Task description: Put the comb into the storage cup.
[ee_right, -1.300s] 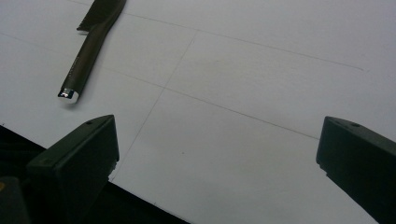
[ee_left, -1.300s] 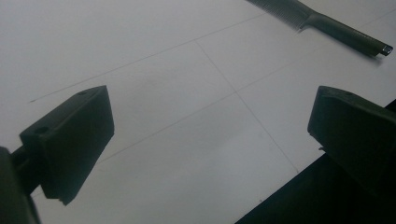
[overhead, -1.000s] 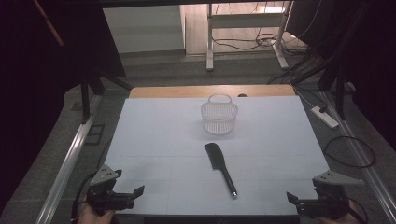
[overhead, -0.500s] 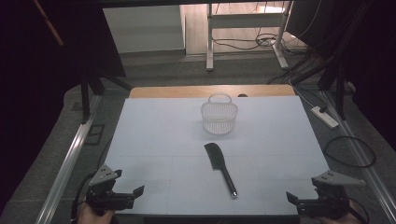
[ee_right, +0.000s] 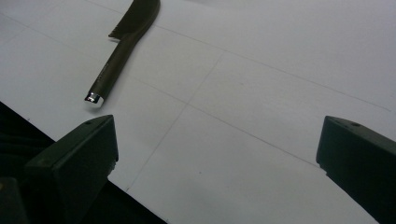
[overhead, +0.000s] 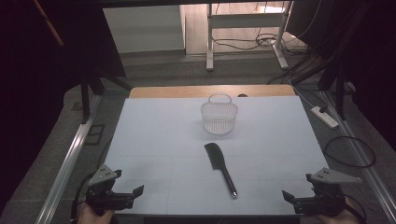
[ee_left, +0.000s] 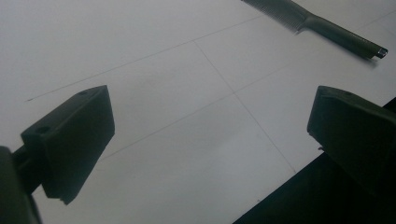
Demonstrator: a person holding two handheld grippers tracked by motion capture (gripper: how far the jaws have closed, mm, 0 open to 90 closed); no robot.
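Note:
A black comb [overhead: 219,166] lies flat near the middle of the white table [overhead: 154,140], its handle end toward the front edge. Behind it stands a small clear mesh basket [overhead: 219,116] with a hoop handle. My left gripper [overhead: 130,193] rests at the front left corner, jaws open with nothing between them. At the front right corner my right gripper [overhead: 292,198] is likewise open on nothing. In the left gripper view the comb [ee_left: 322,25] lies at top right beyond the gripper [ee_left: 210,135]. In the right gripper view the comb [ee_right: 123,42] lies at top left, ahead of the gripper [ee_right: 217,158].
A strip of wooden tabletop [overhead: 187,91] shows behind the white sheet. Metal rails [overhead: 70,154] run along both sides. A power strip [overhead: 324,116] and loose cables [overhead: 350,151] lie on the floor to the right. Desk legs [overhead: 210,42] stand beyond the far edge.

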